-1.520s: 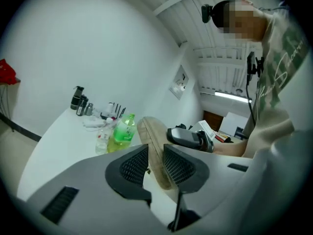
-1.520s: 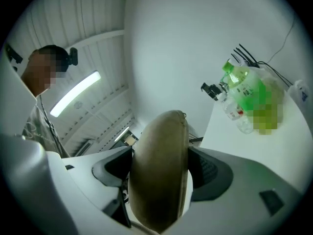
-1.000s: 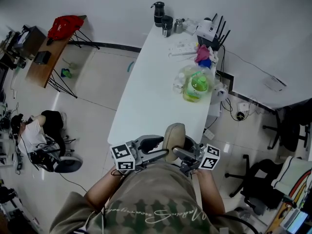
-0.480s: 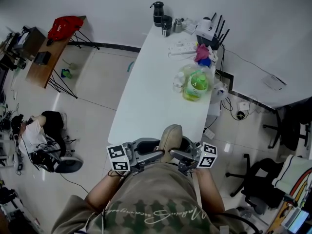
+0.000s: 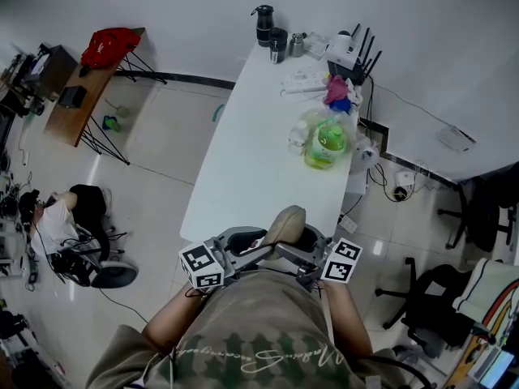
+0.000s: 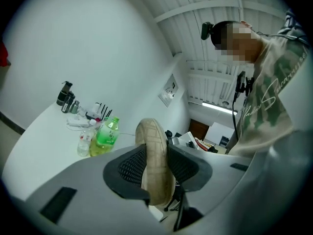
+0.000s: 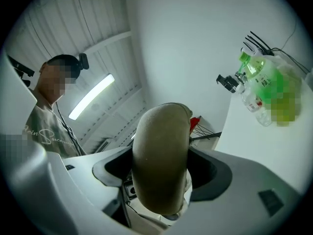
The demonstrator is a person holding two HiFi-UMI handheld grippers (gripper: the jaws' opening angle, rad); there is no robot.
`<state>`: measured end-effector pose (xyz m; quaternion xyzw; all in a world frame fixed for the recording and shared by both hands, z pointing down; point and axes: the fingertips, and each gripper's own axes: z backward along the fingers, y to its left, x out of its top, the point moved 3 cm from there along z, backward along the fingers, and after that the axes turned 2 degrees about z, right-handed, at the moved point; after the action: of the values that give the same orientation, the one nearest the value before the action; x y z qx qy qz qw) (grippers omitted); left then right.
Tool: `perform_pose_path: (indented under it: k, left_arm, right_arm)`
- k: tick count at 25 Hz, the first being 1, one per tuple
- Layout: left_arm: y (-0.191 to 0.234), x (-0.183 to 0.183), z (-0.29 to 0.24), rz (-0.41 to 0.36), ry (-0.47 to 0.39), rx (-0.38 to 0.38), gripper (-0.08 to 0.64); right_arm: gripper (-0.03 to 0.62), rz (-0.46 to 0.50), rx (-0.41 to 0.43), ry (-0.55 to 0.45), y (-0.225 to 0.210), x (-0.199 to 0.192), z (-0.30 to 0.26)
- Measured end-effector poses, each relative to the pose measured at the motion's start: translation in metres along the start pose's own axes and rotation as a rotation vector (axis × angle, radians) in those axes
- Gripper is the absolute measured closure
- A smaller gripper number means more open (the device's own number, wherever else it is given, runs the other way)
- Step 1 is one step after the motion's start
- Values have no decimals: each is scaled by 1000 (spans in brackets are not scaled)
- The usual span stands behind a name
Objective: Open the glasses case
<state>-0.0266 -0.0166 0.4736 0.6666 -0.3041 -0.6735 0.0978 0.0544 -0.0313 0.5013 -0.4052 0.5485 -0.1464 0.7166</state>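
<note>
Both grippers have the tan glasses case (image 5: 285,220) pinched between them, up on its edge at the near end of the white table (image 5: 243,152). The left gripper (image 5: 258,245) has just been closing and its pads now squeeze the case. The right gripper (image 5: 298,250) is clamped on it too. Further up there's a green bottle (image 5: 328,140), then 2 dark flasks (image 5: 265,21).

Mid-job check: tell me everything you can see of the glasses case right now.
The glasses case is an oblong, rounded beige shell that looks fabric-covered, with a stitched grid on one face and a plain face opposite. It looks closed. It stands on edge over the near end of the white table, clamped by both tools. The left tool, whose jaws have just been closing, and the right tool each press its sides.
</note>
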Motion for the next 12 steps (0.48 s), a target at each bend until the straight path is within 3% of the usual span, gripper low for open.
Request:
perform_pose_path:
  k: [3,8,10,12]
  left_arm:
    - [2,-6,1,10,26,5,413]
    - [4,2,10,83,-17,-22,413]
    - [6,0,10,57,-6,-14,413]
    - [7,-3,9,-4,17,44,413]
  right_arm:
    - [245,-7,0,4,-3,-5,0]
    - [245,-49,79,-54,2,-4,-1]
    - [245,-36,72,-44,2,-5,-4]
    - [246,-10,45,-26,-1,-6,-5]
